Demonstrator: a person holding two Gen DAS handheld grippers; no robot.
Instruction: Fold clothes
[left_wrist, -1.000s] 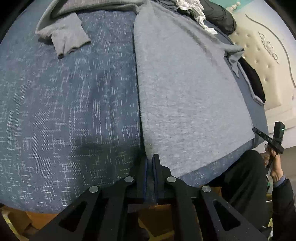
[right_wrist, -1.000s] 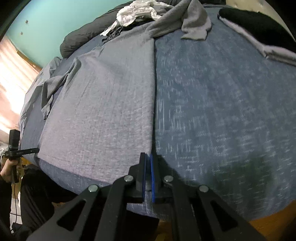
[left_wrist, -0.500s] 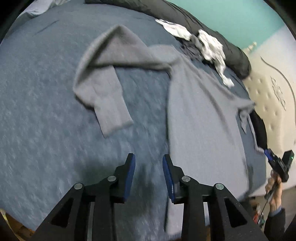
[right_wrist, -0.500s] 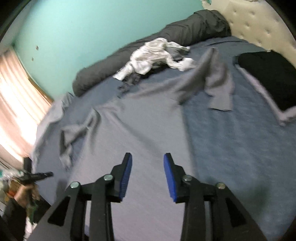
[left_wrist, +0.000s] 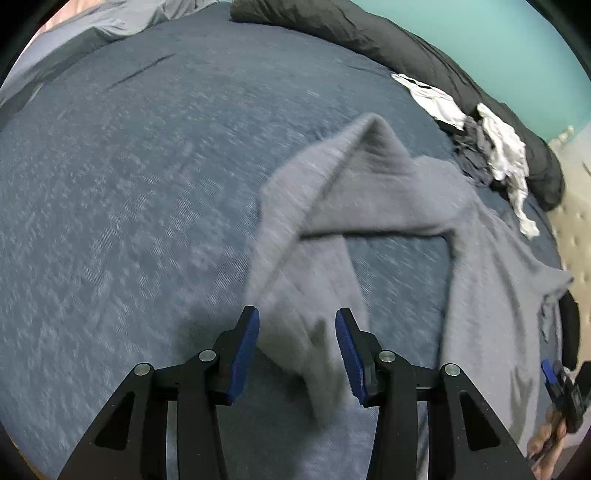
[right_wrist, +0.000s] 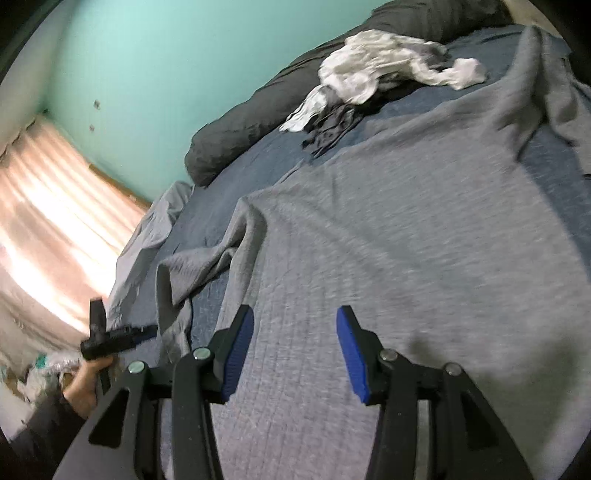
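Item: grey sweater (left_wrist: 491, 280), spread flat on the blue bed (left_wrist: 129, 192), body to the right, one sleeve (left_wrist: 295, 266) bent back toward the near edge.

Left gripper (left_wrist: 297, 352): jaws wide, empty; the sleeve cuff lay directly between and below the pads, not yet pinched.

Right gripper (right_wrist: 295, 349): jaws wide, empty, over the sweater's body (right_wrist: 388, 258); the second sleeve (right_wrist: 199, 266) lay crumpled to its left.

Step judged in hand: taking the sleeve to fold it inward. Advice: close low on the cuff edge, catching both layers, then carry it across without dragging the body.

Far: white and dark clothes (right_wrist: 373, 70), dark duvet roll (left_wrist: 388, 40).
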